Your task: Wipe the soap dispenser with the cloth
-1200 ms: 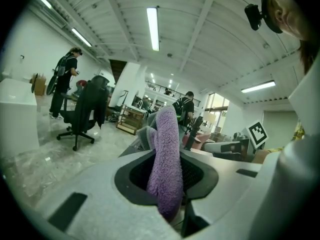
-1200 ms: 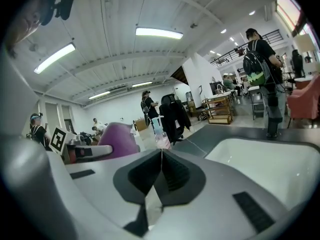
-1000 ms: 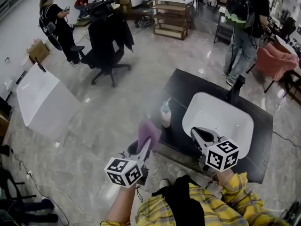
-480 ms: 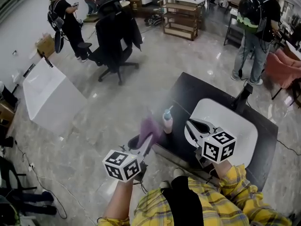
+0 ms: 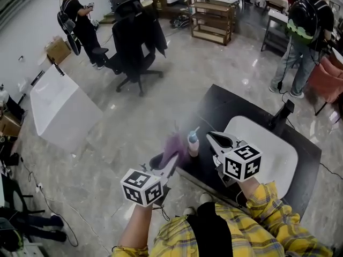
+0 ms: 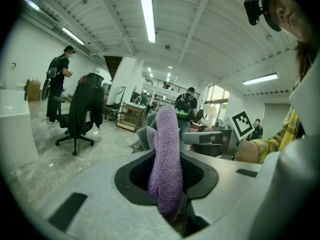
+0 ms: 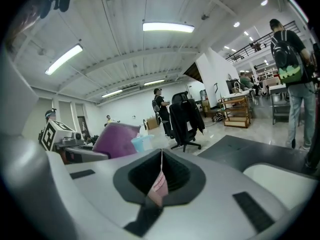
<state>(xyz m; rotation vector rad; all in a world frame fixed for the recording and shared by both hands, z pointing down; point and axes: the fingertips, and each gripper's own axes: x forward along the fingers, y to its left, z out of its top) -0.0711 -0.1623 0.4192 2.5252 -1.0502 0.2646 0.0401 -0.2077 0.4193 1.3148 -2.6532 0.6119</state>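
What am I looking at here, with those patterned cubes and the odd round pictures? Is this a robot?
It is not a robot. A person in a yellow checked shirt holds a two-jaw gripper in each hand, and the marker cubes are parts of those grippers.

The wide picture comes from a camera on the person's head, looking steeply down. The two round pictures come from a camera on each gripper, looking along its jaws.

The left gripper is clamped on a purple cloth. The right gripper is shut, and I can't see it holding anything.

In front is a black counter with a white basin and a black tap. A small soap dispenser with a light blue pump stands near the counter's edge, between the two grippers. The cloth is right beside it, but I can't tell whether they touch.
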